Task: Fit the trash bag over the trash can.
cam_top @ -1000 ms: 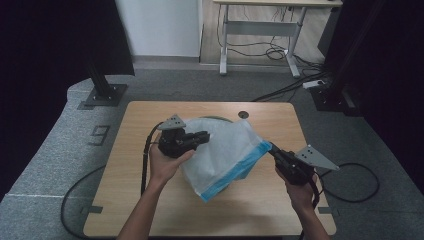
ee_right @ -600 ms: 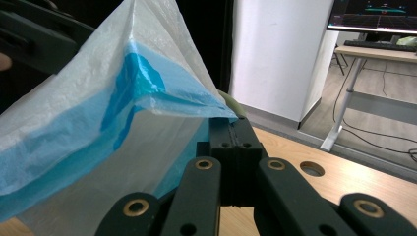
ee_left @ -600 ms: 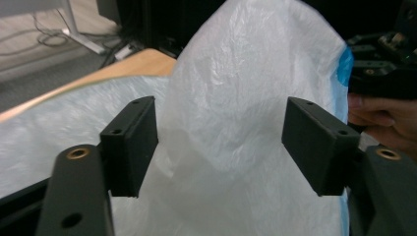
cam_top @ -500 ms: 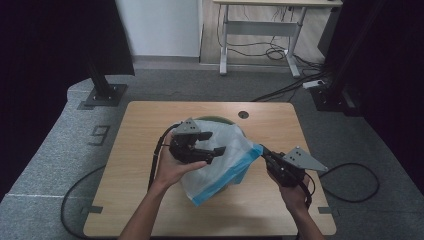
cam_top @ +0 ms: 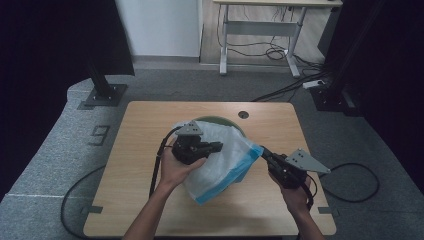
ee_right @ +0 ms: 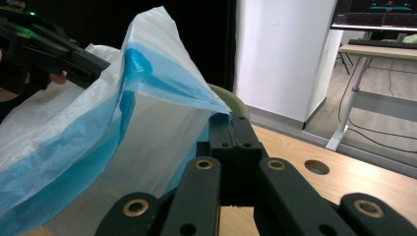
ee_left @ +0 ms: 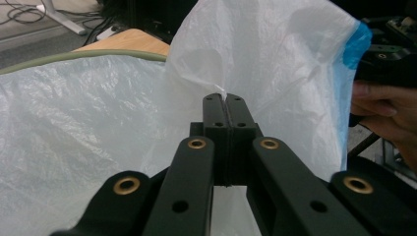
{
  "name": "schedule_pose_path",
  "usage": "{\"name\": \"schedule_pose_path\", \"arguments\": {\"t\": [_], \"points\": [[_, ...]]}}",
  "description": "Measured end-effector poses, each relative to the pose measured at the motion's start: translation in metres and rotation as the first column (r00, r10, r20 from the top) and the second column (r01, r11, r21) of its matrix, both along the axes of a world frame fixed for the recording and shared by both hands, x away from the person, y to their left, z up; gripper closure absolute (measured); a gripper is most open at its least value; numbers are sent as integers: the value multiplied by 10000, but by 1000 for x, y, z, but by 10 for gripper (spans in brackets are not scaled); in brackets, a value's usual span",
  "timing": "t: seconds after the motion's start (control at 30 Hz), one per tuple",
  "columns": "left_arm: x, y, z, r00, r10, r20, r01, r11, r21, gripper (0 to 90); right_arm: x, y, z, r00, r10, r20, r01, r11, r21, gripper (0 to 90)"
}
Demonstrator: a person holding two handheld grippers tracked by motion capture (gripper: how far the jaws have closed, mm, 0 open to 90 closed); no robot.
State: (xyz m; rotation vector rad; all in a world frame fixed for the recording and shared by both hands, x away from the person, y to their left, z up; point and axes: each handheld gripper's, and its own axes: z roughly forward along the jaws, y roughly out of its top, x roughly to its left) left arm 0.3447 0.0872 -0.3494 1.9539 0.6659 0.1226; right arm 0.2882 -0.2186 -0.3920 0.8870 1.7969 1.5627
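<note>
Step in hand — lining the green bin (cam_top: pixel 235 125) with the white, blue-edged bin liner (cam_top: pixel 225 160), which lies draped over the bin at mid-table. Left gripper (ee_left: pixel 225 98) has just clamped a fold of film; right gripper (ee_right: pixel 230 118) pinches the blue hem. Next, by judgement — spread the mouth apart over the rim. A "9" (cam_top: pixel 100 134) marks the floor mat.

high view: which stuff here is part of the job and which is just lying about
In the job:
- white plastic bag with blue rim
- green bin under it
- left hand-held gripper, shut on the bag
- right hand-held gripper, shut on the bag's blue rim

Lying about:
- desk frame
- floor cables
</note>
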Motion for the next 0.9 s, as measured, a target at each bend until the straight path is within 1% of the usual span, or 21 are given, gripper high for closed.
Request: {"name": "schedule_pose_path", "arguments": {"t": [0.07, 0.1, 0.17, 0.23, 0.3, 0.4, 0.47, 0.5, 0.6, 0.67, 0.77, 0.9], "points": [[0, 3, 1, 9999, 130, 83, -129, 9997, -184, 900, 1, -3, 0, 10000, 6, -66, -6, 10000, 17, 877], [0, 4, 2, 9997, 218, 138, -213, 9993, -306, 900, 1, -5, 0, 9999, 87, -129, -86, 10000, 13, 845], [0, 7, 4, 9990, 387, 217, -376, 9982, -470, 900, 0, -9, 0, 9999, 93, -141, -93, 9999, 61, 740], [0, 9, 5, 9976, 643, 252, -624, 9955, -716, 900, -4, -12, 0, 9999, 117, -46, -116, 9999, 111, 672], [1, 10, 4, 9967, 784, 202, -765, 9936, -835, 900, -11, -15, -2, 9998, 175, 97, -176, 9998, 103, 619], [3, 9, 3, 9963, 849, 93, -837, 9926, -883, 900, -19, -18, -5, 9991, 392, 147, -391, 9992, -31, 604], [4, 8, 3, 9963, 862, 37, -855, 9923, -901, 900, -21, -20, -6, 9986, 513, 145, -513, 9987, -22, 604], [4, 7, 3, 9962, 874, 26, -868, 9922, -897, 900, -22, -20, -6, 9982, 584, 142, -584, 9983, -1, 604], [5, 7, 2, 9954, 961, -22, -959, 9912, -914, 900, -22, -19, -4, 9957, 922, 49, -923, 9954, 262, 606], [5, 7, 2, 9951, 990, -44, -989, 9910, -906, 900, -22, -15, -2, 9931, 1170, 68, -1172, 9925, 341, 606], [6, 5, 0, 9953, 957, -151, -966, 9915, -876, 900, -22, -6, -2, 9902, 1388, 130, -1389, 9903, 57, 606], [6, 4, -2, 9956, 909, -206, -924, 9918, -887, 900, -17, 2, -3, 9880, 1542, -17, -1542, 9880, 41, 609]]}}
